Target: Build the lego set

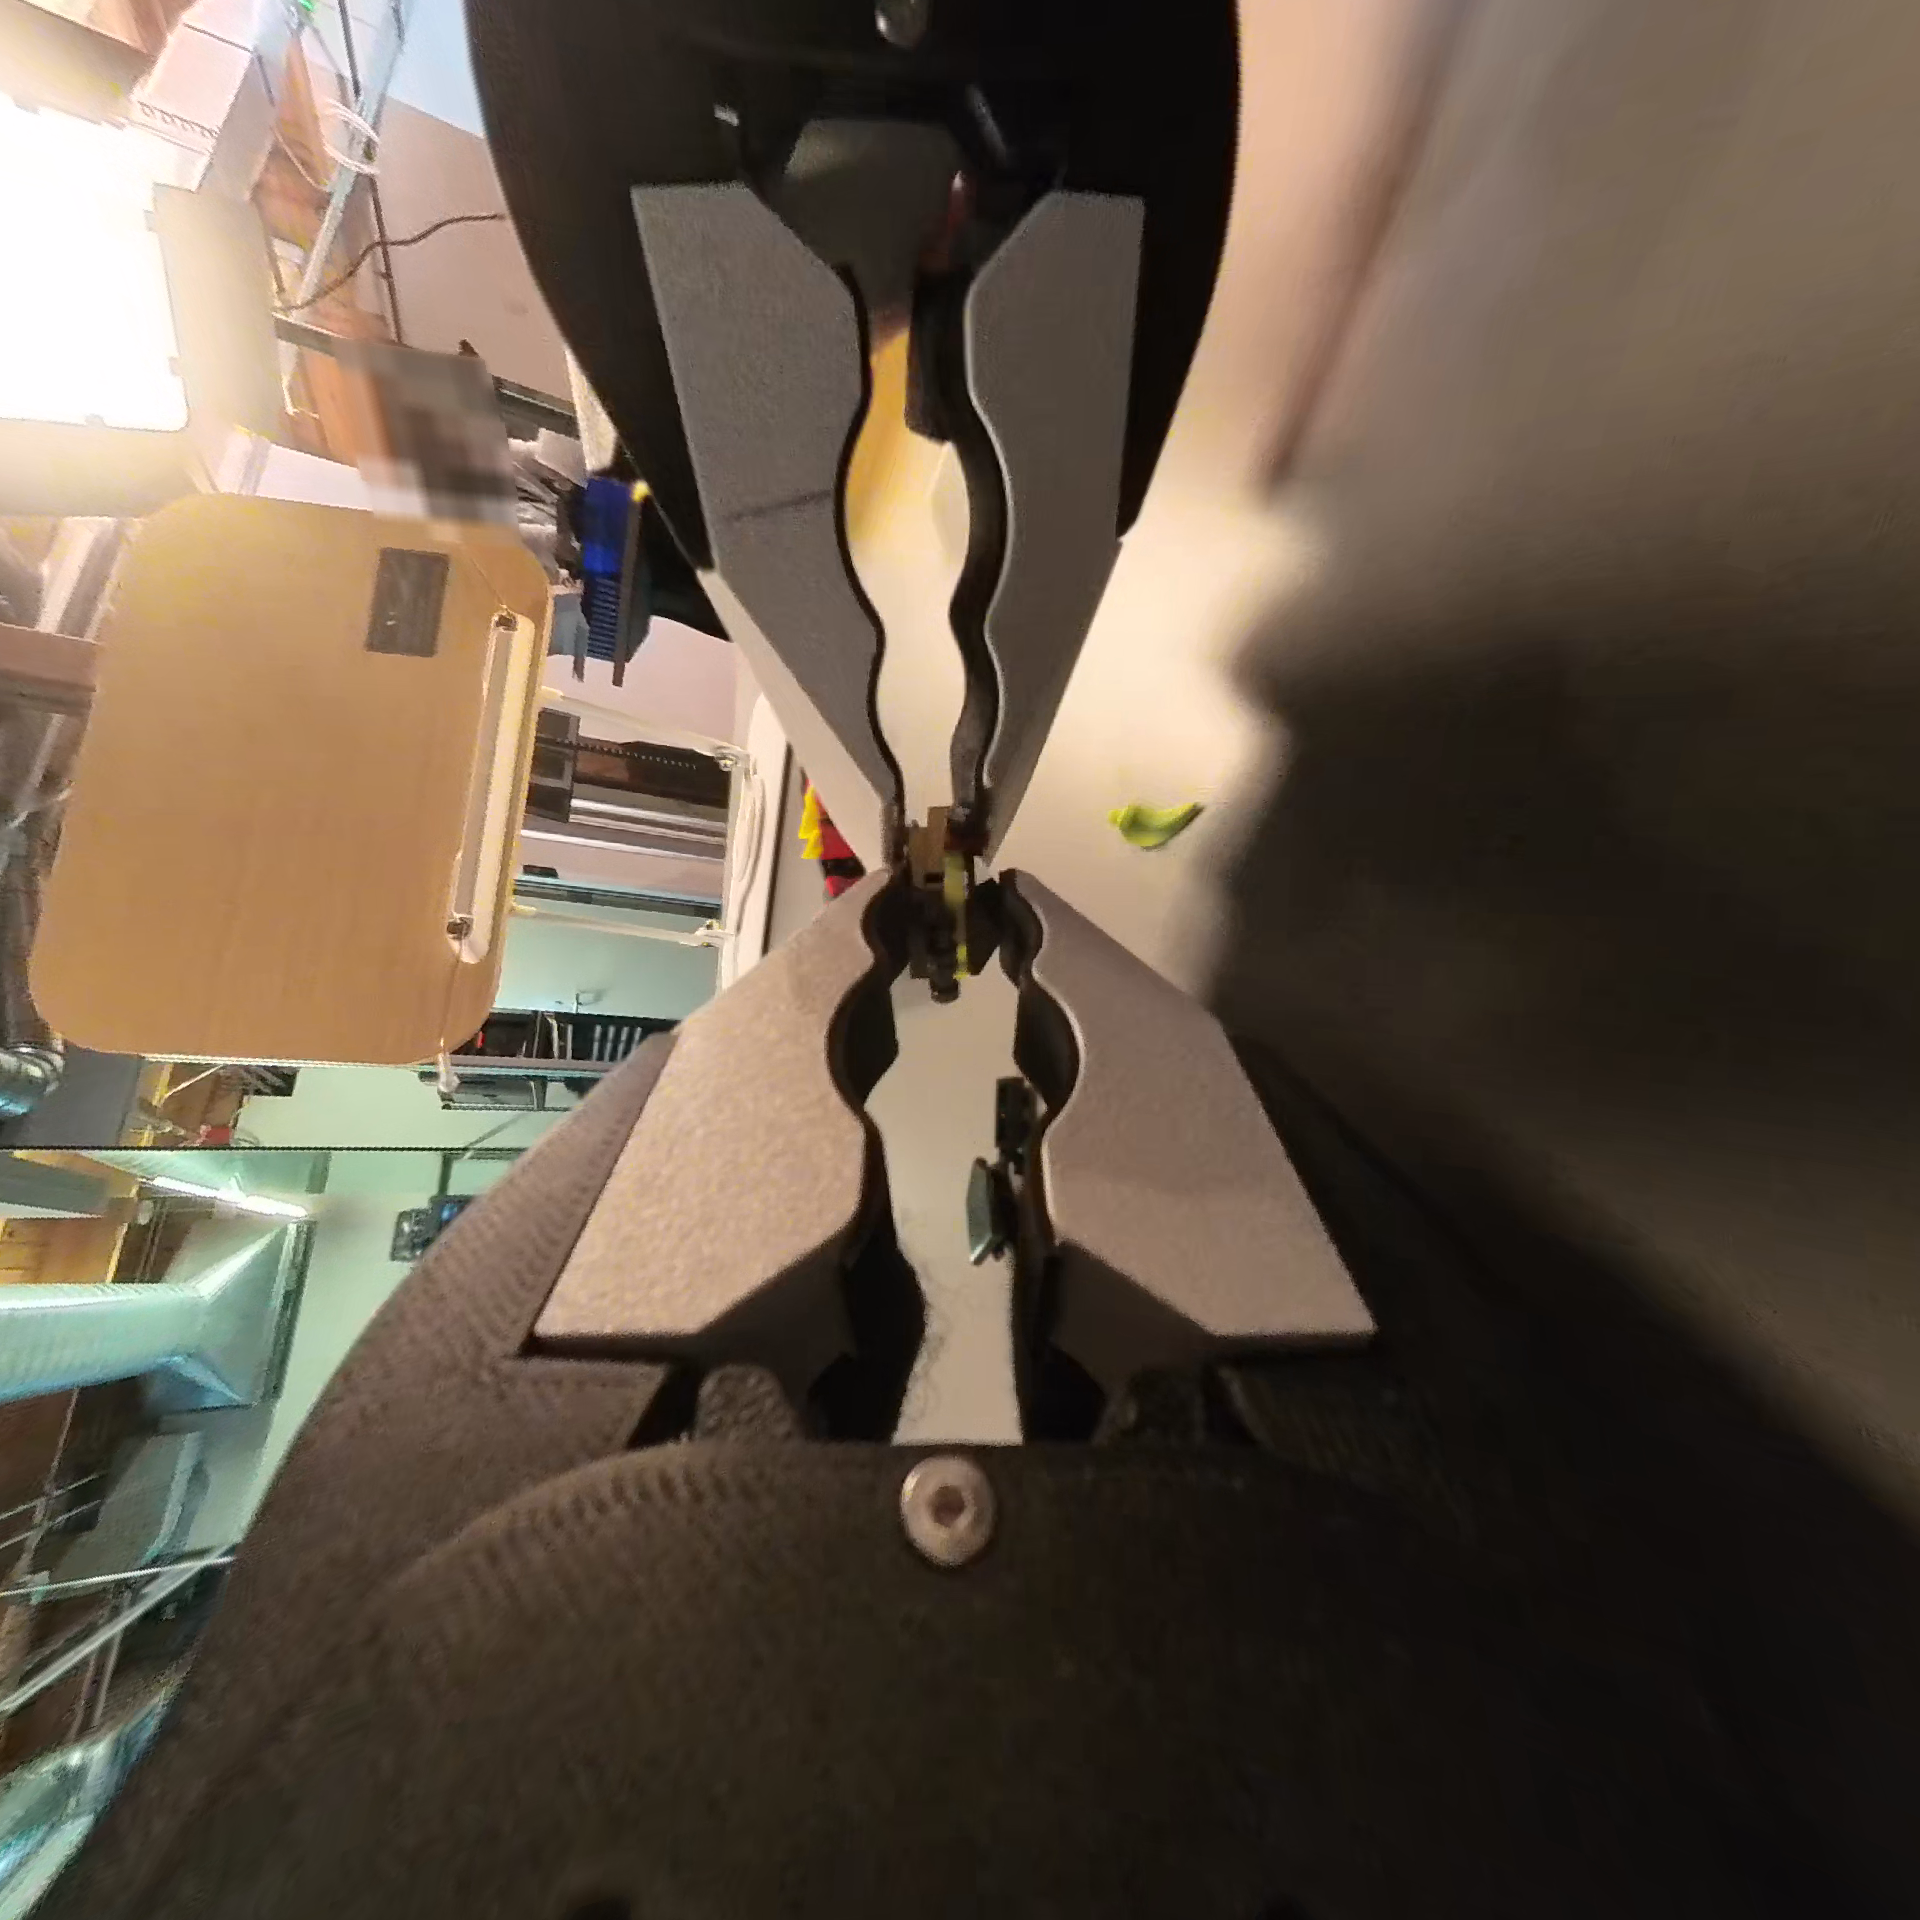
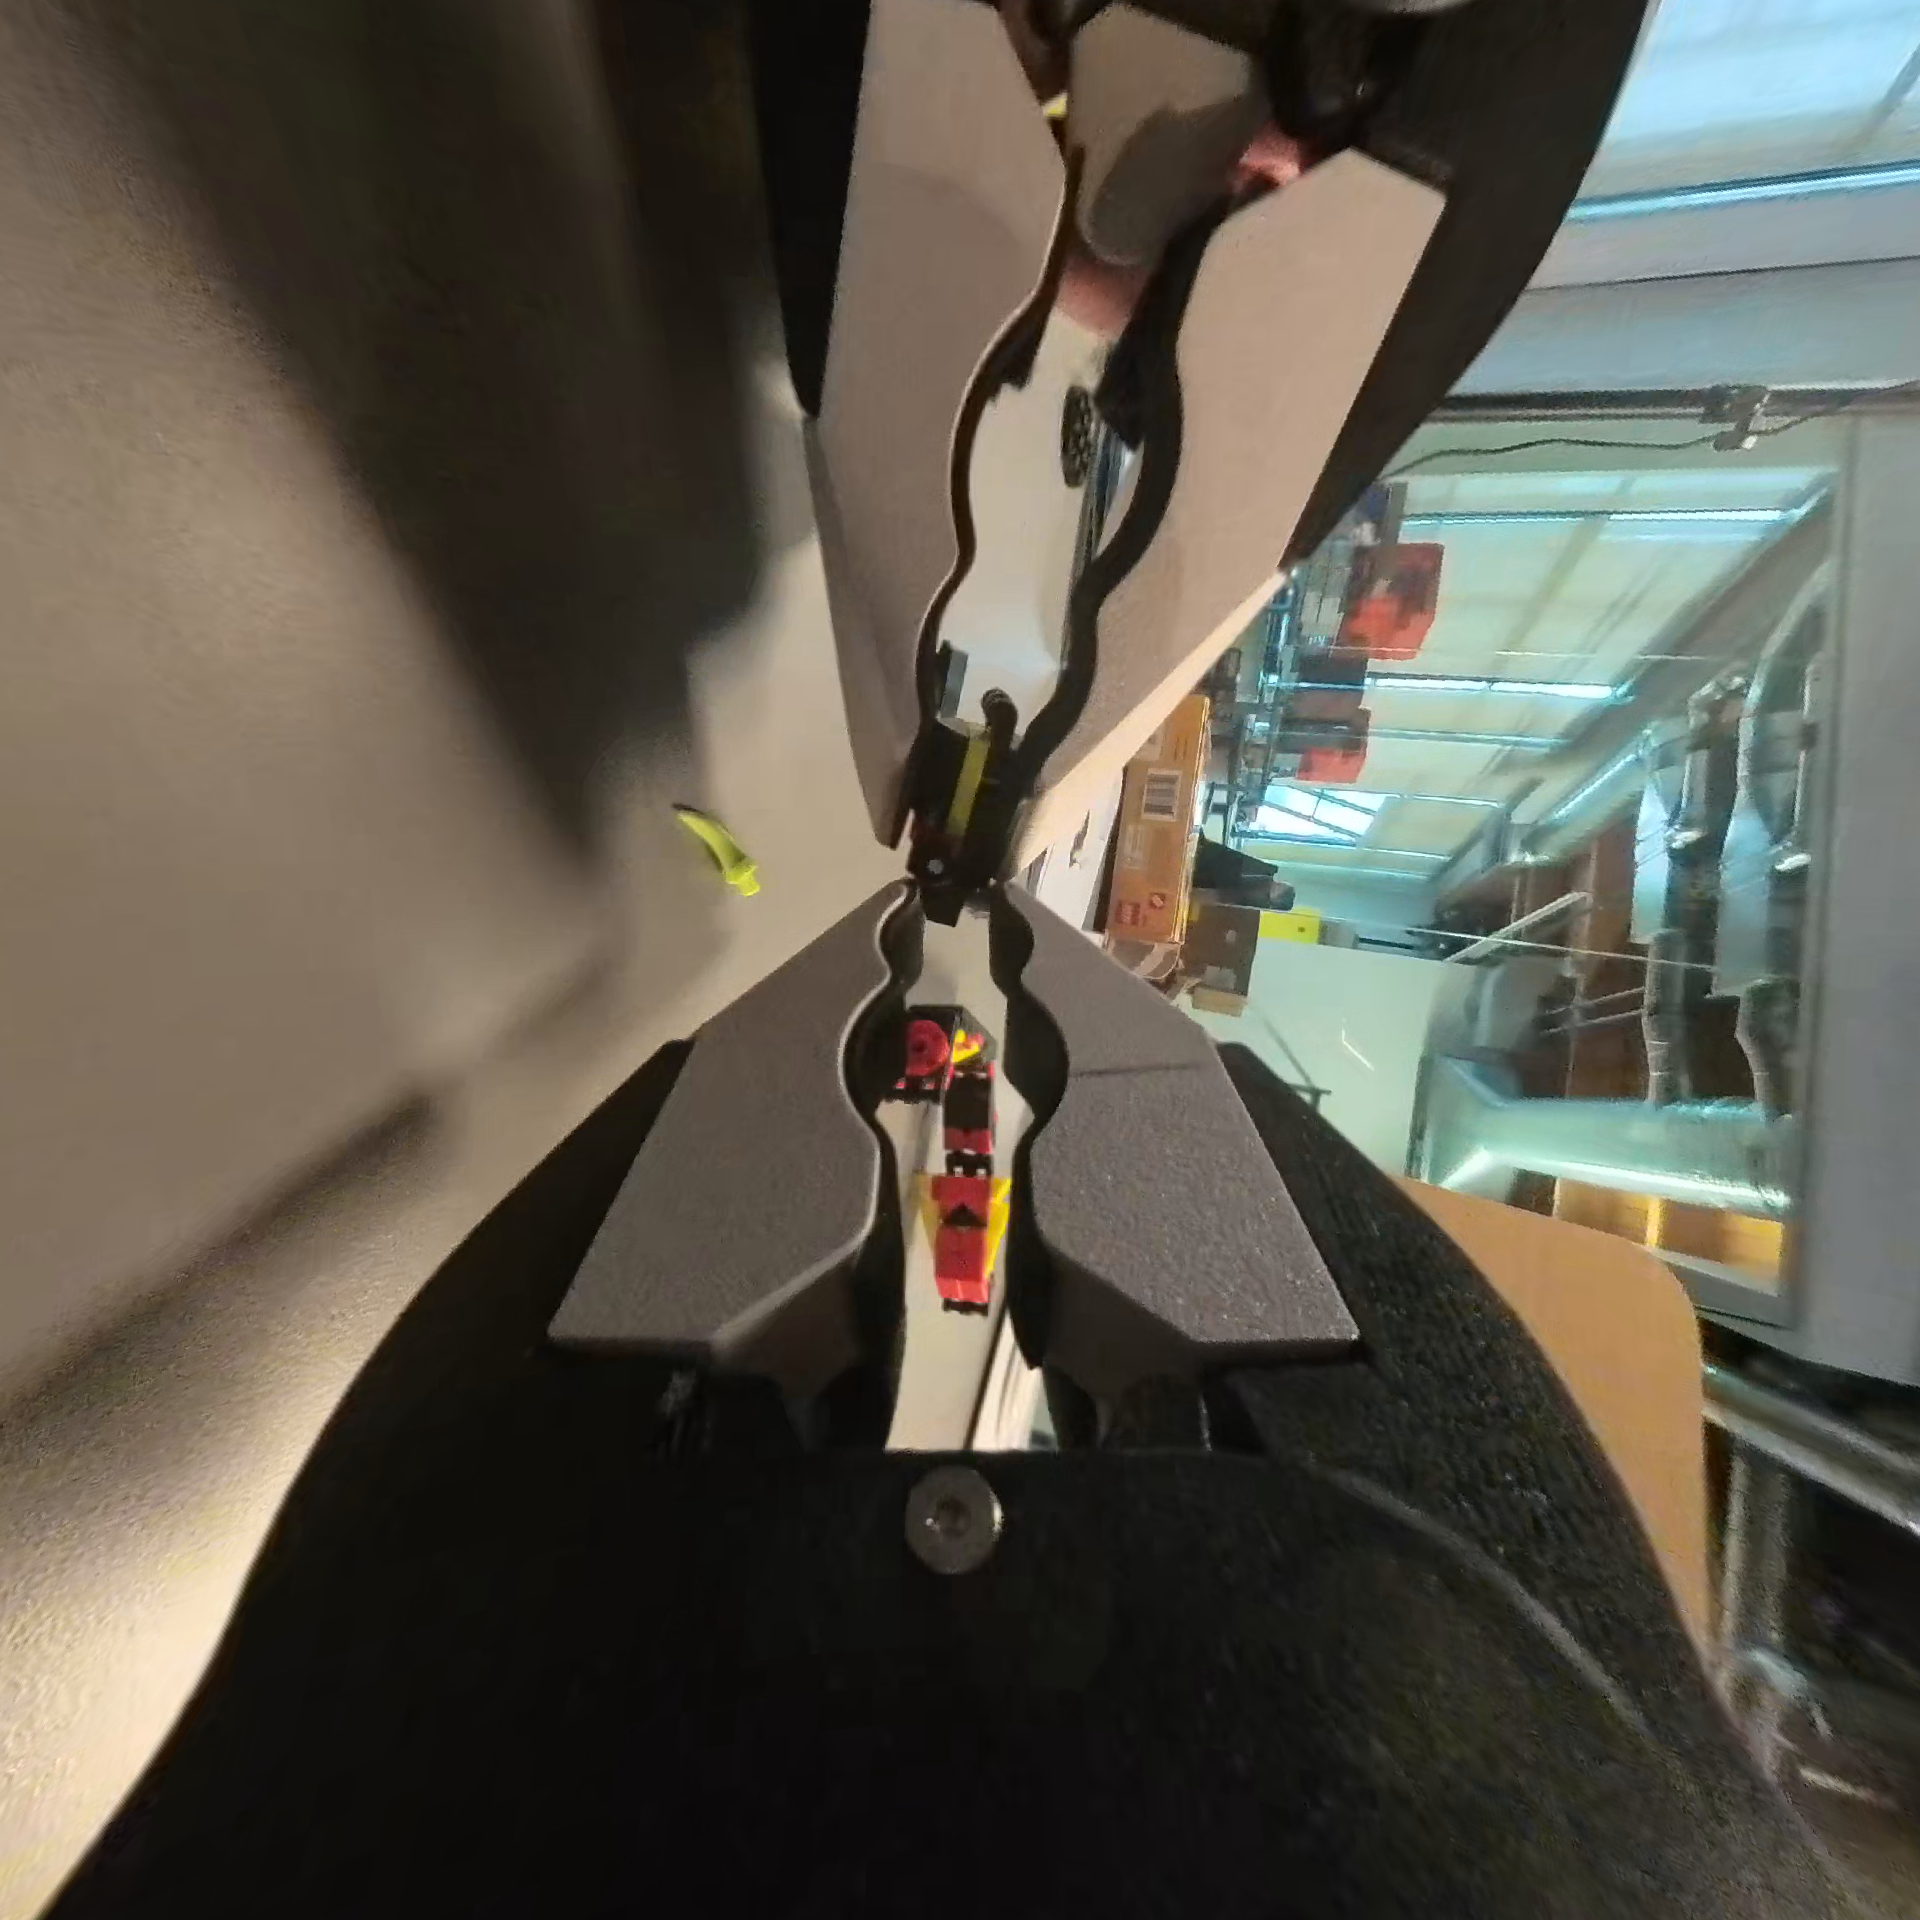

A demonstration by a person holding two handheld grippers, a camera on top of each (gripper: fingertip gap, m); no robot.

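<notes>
My two grippers meet tip to tip above the white table (image 1: 1143,675). A small black and yellow lego assembly (image 1: 943,920) sits between the fingertips of my left gripper (image 1: 940,899), which is shut on it. My right gripper (image 1: 935,821) comes in from the top of that view and pinches the assembly's far end. In the right wrist view the assembly (image 2: 966,790) is held in the left gripper (image 2: 961,821), and its black lower end reaches between the tips of my right gripper (image 2: 954,904).
A lime lego piece (image 1: 1153,826) lies on the table beside the tips, also in the right wrist view (image 2: 717,836). A red, black and yellow lego build (image 2: 961,1143) lies behind my right fingers. Small grey pieces (image 1: 987,1205) lie behind my left fingers. A wooden board (image 1: 281,779) and cardboard boxes (image 2: 1158,821) stand beyond. Only a small space, under 4 cm, lies between the two pairs of fingers.
</notes>
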